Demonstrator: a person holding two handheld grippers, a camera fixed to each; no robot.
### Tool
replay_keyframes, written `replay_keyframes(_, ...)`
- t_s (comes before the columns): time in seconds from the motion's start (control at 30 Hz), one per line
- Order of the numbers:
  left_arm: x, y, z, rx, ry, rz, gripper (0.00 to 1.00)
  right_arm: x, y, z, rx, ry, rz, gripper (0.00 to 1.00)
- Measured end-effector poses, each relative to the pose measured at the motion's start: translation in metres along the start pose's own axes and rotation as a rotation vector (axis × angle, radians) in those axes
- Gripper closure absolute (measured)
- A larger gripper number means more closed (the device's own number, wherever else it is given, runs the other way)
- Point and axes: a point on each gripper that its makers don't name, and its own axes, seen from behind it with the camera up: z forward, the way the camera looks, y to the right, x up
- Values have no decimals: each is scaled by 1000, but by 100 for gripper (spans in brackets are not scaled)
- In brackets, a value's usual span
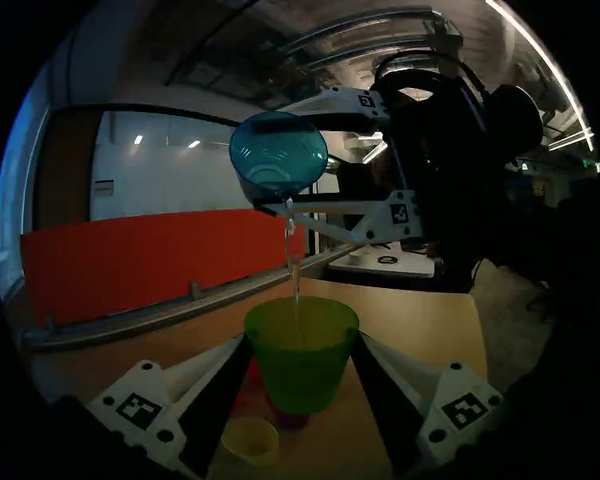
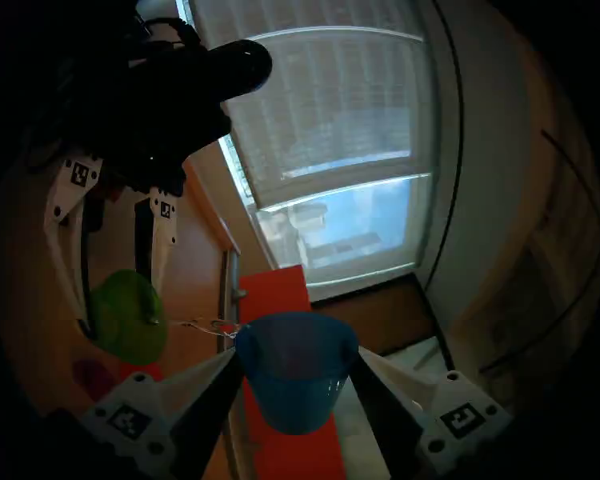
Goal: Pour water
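Observation:
My left gripper (image 1: 302, 364) is shut on a green cup (image 1: 302, 352), held upright above the wooden table (image 1: 416, 320). Above it, the right gripper (image 1: 280, 192) holds a blue cup (image 1: 278, 154) tipped over, mouth towards my camera. A thin stream of water (image 1: 292, 260) falls from its rim into the green cup. In the right gripper view, my right gripper (image 2: 296, 376) is shut on the blue cup (image 2: 294, 376), and water (image 2: 200, 326) runs from its rim across to the green cup (image 2: 126, 314), held by the left gripper (image 2: 120, 308).
A yellow cup (image 1: 250, 440) and a pink cup (image 1: 256, 376) stand on the table below the green one. An orange partition (image 1: 140, 256) with a metal rail runs along the table's far edge. A window with blinds (image 2: 340, 136) is behind the right gripper's cup.

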Motion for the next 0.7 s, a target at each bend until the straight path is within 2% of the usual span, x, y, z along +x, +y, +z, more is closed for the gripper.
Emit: replay_keyframes(0.7,3,1,0,-3,7,1,15,3,6,1,-19,-4,-119,11)
